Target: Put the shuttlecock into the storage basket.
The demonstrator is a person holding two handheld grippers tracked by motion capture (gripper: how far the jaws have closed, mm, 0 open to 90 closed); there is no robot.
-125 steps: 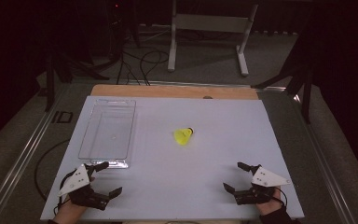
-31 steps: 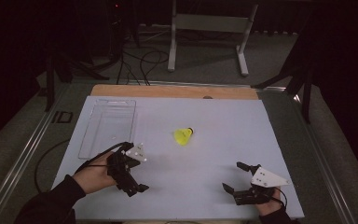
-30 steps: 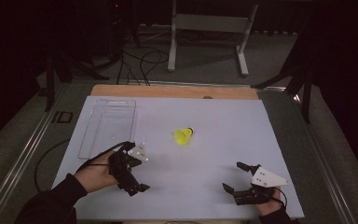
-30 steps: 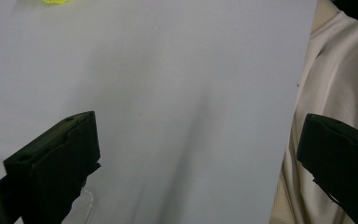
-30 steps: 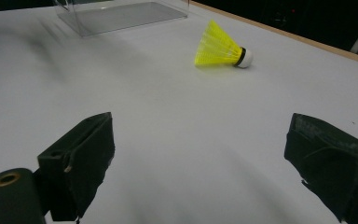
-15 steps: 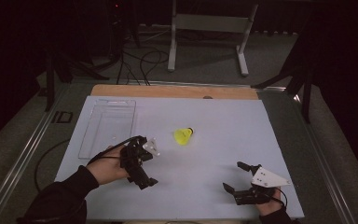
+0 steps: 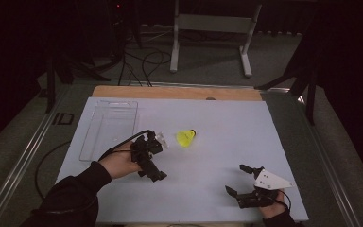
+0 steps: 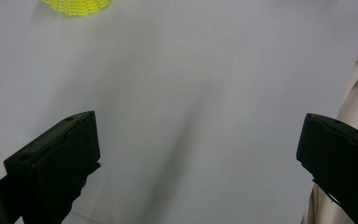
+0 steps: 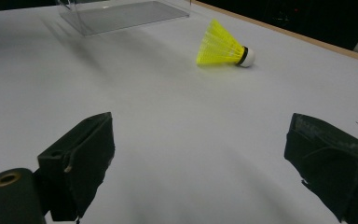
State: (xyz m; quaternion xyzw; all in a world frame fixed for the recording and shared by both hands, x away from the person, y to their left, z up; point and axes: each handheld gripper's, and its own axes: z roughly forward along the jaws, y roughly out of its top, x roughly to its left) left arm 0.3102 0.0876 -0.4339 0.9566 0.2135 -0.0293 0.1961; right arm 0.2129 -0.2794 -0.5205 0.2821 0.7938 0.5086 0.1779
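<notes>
Shuttle (image 7: pixel 186 137), yellow w/ white cork tip, lies on its side mid-table, cork pointing away from the person and to the right. Left gripper (image 7: pixel 157 161) sits just left of and nearer than it, close but not touching; jaws wide apart, nothing btwn them. In the left gripper view the jaws flank bare sheet and the shuttle's yellow skirt (image 8: pixel 77 5) peeks in at the top edge. Left hand (image 7: pixel 120 163) and a dark sleeve (image 7: pixel 71 198) come in from bottom left, cable (image 7: pixel 123 142) looping off the back of the gripper.

Right gripper (image 7: pixel 239 180) rests near the front right corner, well apart from the shuttle, jaws also wide, empty. Its grey plate (image 7: pixel 269 180) is on top. Right gripper view: shuttle (image 9: pixel 223 46) far ahead across open sheet, tray (image 9: pixel 121 14) beyond to the left.

Clear tray (image 7: pixel 109 127), rectangular, lies at the left side of the table, empty as far as I can tell, left of the shuttle w/ a gap. Nothing lies btwn the left gripper and the shuttle; tray is just behind-left of that hand.

Surface: pale white sheet (image 7: pixel 227 127) over a wood board, wood strip (image 7: pixel 179 92) showing along the far edge. Grey floor around, a metal rail (image 7: pixel 23 156) on the left. Room is dark; a grey stand (image 7: pixel 212 28) w/ two legs behind the table, cables (image 7: pixel 142 59) on the floor by it, dark frame legs (image 7: pixel 307 85) at right.
</notes>
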